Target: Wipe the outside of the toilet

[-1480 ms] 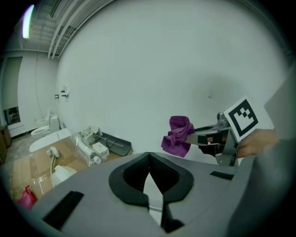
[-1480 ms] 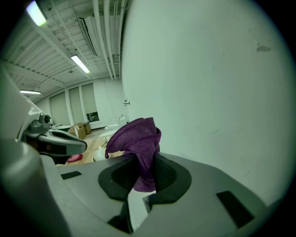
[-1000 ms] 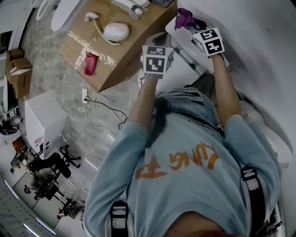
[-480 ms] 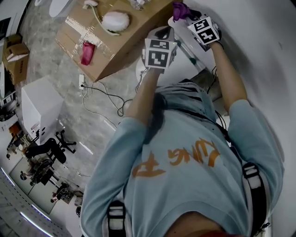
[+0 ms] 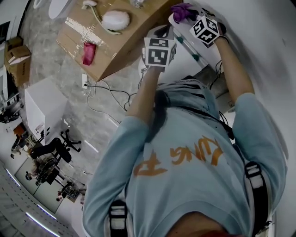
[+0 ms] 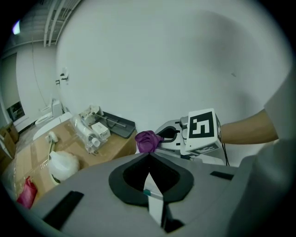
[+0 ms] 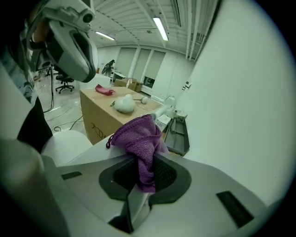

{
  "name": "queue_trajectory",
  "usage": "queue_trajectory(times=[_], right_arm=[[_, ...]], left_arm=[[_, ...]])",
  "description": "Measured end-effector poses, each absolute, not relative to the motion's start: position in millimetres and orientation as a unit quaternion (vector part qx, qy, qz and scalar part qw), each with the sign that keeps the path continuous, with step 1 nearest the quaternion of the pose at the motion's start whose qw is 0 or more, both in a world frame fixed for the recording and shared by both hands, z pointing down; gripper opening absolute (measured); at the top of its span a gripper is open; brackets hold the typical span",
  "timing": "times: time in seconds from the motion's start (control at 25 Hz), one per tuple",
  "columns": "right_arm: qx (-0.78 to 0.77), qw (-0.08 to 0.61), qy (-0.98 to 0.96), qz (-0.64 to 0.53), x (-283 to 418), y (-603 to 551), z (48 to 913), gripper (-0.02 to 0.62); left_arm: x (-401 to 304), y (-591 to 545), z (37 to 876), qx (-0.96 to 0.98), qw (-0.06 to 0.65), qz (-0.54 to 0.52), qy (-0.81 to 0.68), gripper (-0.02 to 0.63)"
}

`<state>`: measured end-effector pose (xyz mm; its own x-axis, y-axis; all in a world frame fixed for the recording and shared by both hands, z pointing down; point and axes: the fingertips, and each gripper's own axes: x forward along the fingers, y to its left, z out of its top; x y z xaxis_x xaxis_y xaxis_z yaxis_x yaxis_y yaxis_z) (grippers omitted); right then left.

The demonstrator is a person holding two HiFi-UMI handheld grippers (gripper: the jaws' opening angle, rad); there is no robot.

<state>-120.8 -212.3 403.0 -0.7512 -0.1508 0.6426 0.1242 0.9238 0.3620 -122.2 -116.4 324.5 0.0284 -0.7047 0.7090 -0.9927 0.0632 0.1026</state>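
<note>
My right gripper [image 5: 189, 17] is shut on a crumpled purple cloth [image 5: 183, 11], held over the white toilet [image 5: 182, 60] close to the white wall. In the right gripper view the purple cloth [image 7: 138, 139] hangs out between the jaws of the right gripper [image 7: 141, 159], and a rounded white part of the toilet [image 7: 64, 146] lies below left. My left gripper [image 5: 162, 33] hovers just left of it, shut, with nothing between its jaws. From the left gripper [image 6: 148, 156], the cloth [image 6: 148, 140] shows straight ahead.
A cardboard box [image 5: 113, 41] stands left of the toilet. On it lie a white fluffy pad [image 5: 114, 19], a red packet [image 5: 88, 52], a bagged bottle [image 6: 89, 131] and a grey tray [image 6: 115, 124]. Cables [image 5: 104, 104] trail over the floor beside a white cabinet [image 5: 44, 111].
The right gripper with the purple cloth has shifted slightly up and turned at the wrist. The left gripper stays shut and has hardly moved.
</note>
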Motion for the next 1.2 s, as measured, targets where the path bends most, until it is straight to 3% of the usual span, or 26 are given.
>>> queue_trajectory(times=[1.2], right_arm=[[0.024,0.301,-0.953,0.0,-43.8,-194.4,399.2,0.067]], left_arm=[[-82.2,-90.5,326.5,0.656,0.315,0.234,-0.645,0.023]])
